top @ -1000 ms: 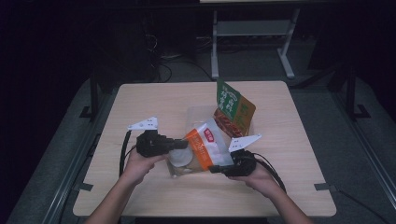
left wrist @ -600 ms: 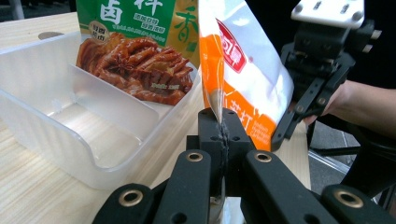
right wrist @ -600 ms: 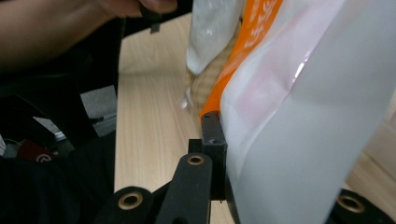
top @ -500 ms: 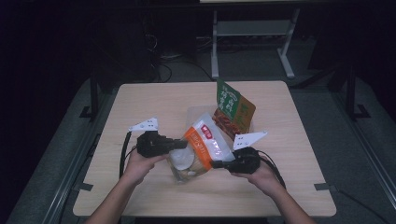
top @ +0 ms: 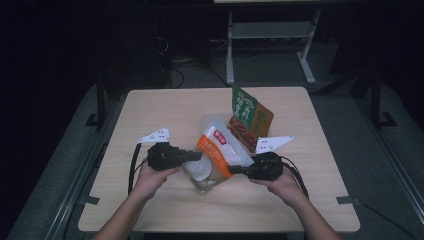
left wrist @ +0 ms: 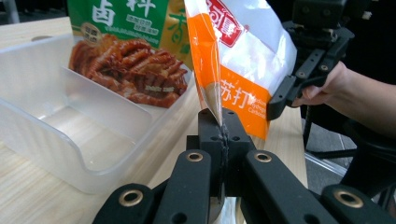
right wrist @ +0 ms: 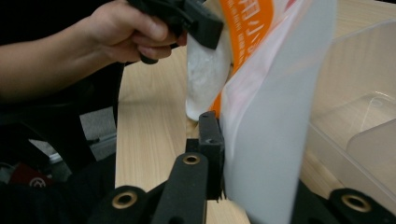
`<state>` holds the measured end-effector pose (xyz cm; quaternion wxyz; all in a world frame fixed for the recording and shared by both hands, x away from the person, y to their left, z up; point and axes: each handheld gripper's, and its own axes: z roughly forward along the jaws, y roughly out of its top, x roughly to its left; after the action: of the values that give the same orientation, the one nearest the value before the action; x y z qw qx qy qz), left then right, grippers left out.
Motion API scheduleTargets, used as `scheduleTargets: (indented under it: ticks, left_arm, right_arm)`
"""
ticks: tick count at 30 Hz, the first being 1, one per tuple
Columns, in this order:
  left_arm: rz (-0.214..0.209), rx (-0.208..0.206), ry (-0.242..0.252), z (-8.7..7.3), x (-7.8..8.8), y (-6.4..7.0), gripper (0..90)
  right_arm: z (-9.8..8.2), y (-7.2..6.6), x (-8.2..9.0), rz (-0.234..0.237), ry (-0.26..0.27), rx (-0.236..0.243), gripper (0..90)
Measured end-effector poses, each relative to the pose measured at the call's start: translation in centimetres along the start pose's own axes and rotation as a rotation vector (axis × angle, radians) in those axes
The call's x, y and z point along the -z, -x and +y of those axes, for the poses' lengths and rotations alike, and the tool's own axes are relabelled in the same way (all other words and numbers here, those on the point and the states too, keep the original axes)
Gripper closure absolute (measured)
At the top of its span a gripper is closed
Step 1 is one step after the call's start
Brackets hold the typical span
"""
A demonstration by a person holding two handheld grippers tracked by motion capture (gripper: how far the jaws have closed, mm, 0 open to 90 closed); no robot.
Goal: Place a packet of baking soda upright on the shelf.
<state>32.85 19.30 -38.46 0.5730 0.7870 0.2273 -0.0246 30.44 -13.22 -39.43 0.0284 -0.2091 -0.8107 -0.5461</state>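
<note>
1. Meanwhile, both hand-held grippers held one orange-and-white plastic snack pouch (top: 218, 150) above the wooden counter (top: 150, 110), directly in front of the clear plastic divided tray (left wrist: 56, 140).
2. The left hand-held gripper (left wrist: 219, 135) was clamped fully shut on the pouch's lower seam edge, on the side away from the tray in its own view.
3. The right hand-held gripper (right wrist: 219, 140) was pinched shut on the pouch's opposite edge; its jaws had just loosened and tightened again with the film between them.
4. Compared with a second earlier, the pouch stood more upright and sat higher over the tray's near rim.
5. A green printed bag of braised meat (top: 250, 117) leaned in the tray's far compartment.
6. Judging by this, the pouch was being raised towards the tray's free near compartment, and the lift was not yet finished.
</note>
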Motion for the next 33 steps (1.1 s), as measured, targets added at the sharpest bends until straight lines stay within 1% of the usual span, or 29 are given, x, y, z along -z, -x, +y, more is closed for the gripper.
scheduleTargets:
  ticks: [1,3,5,7,8,9,12,14,15,17,20,23,25,27,28,29,30,31,33]
  left_arm:
    - [-0.002,0.006,0.001,-0.1,-0.2,0.0,89.9]
    - [-0.006,0.006,-0.004,-0.2,-0.3,0.0,89.9]
    - [-0.01,0.012,-0.004,-0.2,-0.4,0.0,89.9]
    - [-0.013,0.01,-0.011,-0.2,-0.5,0.0,89.8]
    - [-0.014,0.009,-0.013,-0.3,-0.5,0.0,89.8]
    - [-0.015,0.009,-0.013,-0.3,-0.6,0.0,89.8]
    - [-0.016,0.009,-0.016,-0.3,-0.7,0.1,89.8]
    - [-0.017,0.01,-0.015,-0.3,-0.7,0.1,89.8]
    - [-0.018,0.011,-0.012,-0.4,-0.7,0.0,89.8]
    - [-0.018,0.007,-0.015,-0.4,-0.7,-0.1,89.7]
    - [-0.009,0.002,-0.018,-0.5,-0.6,-0.2,89.4]
    - [-0.008,0.004,-0.015,-0.7,-0.6,-0.4,88.5]
    - [0.006,-0.01,-0.023,-0.7,-0.7,-0.4,87.4]
    - [0.024,-0.035,-0.051,-0.7,-0.9,-0.4,84.1]
    - [0.03,-0.034,-0.054,-0.8,-1.0,-0.4,81.3]
    - [0.045,-0.043,-0.064,-0.8,-1.0,-0.5,78.4]
    - [0.05,-0.043,-0.075,-0.9,-1.0,-0.5,73.8]
    - [0.061,-0.04,-0.076,-0.9,-1.1,-0.6,69.3]
    - [0.084,-0.046,-0.085,-1.0,-1.0,-0.6,58.0]
  right_arm:
    - [0.0,0.0,0.0,0.004,0.002,-0.005,87.3]
    - [0.0,0.0,-0.1,-0.004,-0.001,-0.005,88.5]
    - [0.0,0.0,-0.1,0.004,-0.003,-0.007,88.9]
    - [0.0,0.0,-0.2,0.007,0.0,-0.005,88.0]
    - [0.0,0.1,-0.2,0.007,0.002,-0.011,86.8]
    - [0.0,0.2,-0.2,0.011,0.009,-0.02,86.9]
    - [0.0,0.3,-0.2,0.014,0.016,-0.026,87.3]
    - [0.1,0.2,-0.2,0.011,0.012,-0.029,89.1]
    - [0.1,0.1,-0.2,0.009,0.015,-0.019,89.1]
    - [0.2,0.1,-0.2,0.014,0.014,-0.019,89.7]
    - [0.5,-0.3,-0.1,0.019,0.02,0.004,90.0]
    - [1.1,-0.7,0.3,0.021,0.036,0.038,90.0]
    - [1.7,-1.1,0.4,0.017,0.033,0.072,90.0]
    - [2.2,-1.4,0.4,0.004,0.016,0.102,90.0]
    - [2.4,-1.6,0.4,0.001,0.008,0.118,90.0]
    - [2.5,-1.7,0.4,-0.001,0.005,0.131,90.0]
    - [2.7,-1.8,0.4,0.0,-0.003,0.136,90.0]
    - [2.8,-1.9,0.4,0.0,-0.004,0.143,90.0]
    - [3.1,-2.1,0.4,-0.008,-0.021,0.165,90.0]
